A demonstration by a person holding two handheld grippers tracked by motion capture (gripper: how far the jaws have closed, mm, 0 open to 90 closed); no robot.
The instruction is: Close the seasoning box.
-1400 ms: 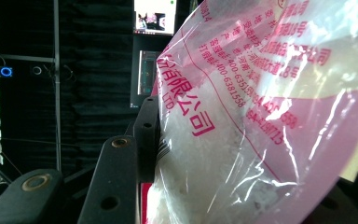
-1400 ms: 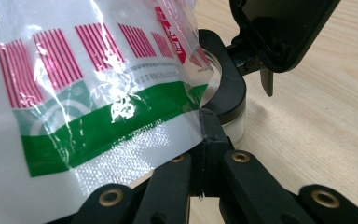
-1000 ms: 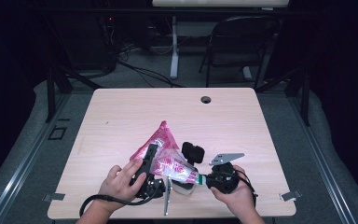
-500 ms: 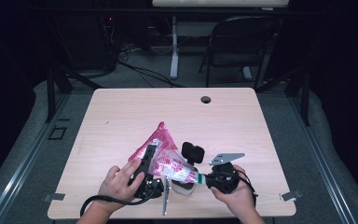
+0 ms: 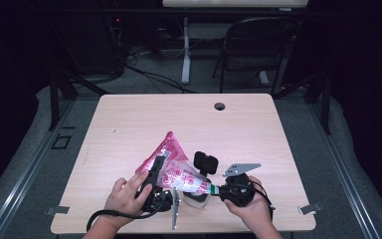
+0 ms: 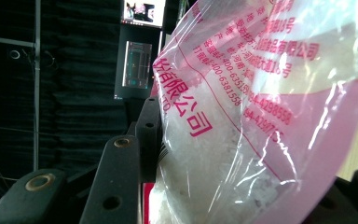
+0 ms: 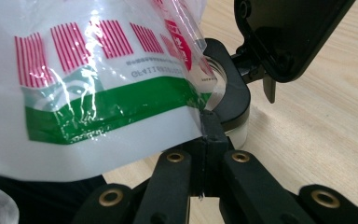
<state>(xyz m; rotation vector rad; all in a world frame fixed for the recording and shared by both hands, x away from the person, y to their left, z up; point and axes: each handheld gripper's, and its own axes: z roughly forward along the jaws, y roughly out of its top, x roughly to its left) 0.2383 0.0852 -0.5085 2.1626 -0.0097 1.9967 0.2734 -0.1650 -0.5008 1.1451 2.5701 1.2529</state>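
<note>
Bag of white granules sits near-centre on the surface, tipped toward the open jar with the black flip lid. Right claw is shut, pinching the bag's sealed bottom edge; left claw grips its body, jaws part closed around it. We should keep the mouth over the jar rim, tilt gently, avoid squeezing.
</note>
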